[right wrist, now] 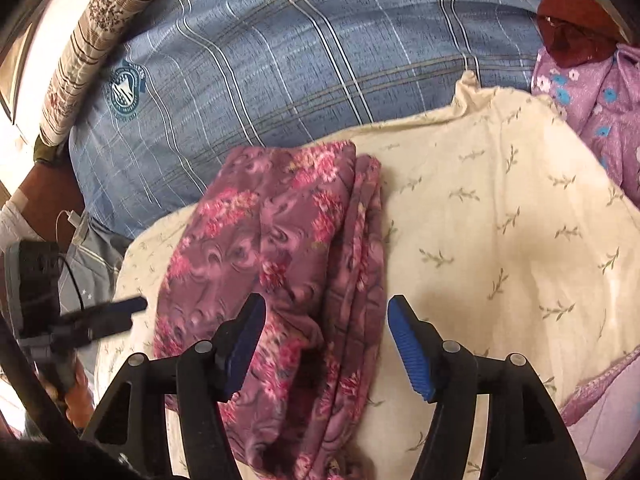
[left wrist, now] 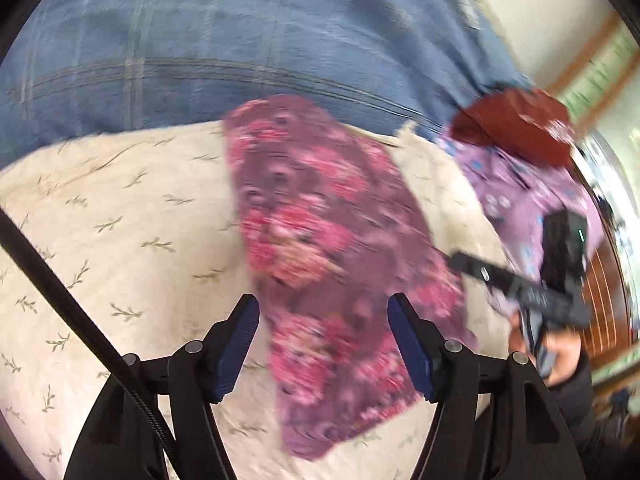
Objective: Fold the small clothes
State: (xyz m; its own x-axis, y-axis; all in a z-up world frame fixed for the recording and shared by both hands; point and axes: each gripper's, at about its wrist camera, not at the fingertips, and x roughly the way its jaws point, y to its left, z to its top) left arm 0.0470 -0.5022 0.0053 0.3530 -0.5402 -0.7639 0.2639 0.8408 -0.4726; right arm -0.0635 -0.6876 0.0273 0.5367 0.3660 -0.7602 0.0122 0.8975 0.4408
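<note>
A: Where is free room around the work place?

B: The cream cloth with small leaf sprigs [right wrist: 500,208] has much bare surface on the right of the garment, and also on its left in the left wrist view. Its far edge meets the blue checked bedcover [right wrist: 300,60]. At the far right corner lies a lilac cloth with blue flowers [right wrist: 600,112] and a dark red cloth [left wrist: 516,124] on top of it, so this side is crowded.

A: And the garment?

B: The purple garment with pink flowers [right wrist: 280,248] lies on the cream cloth as a long folded strip. Along its right side several layered edges show, and its far end is near the bedcover.

A: The grippers?

B: The left gripper [left wrist: 323,344] has its jaws wide apart above the garment, and the pads do not press it. The right gripper [right wrist: 326,344] is also wide, with the garment under it, not pinched. The left wrist view is blurred.
</note>
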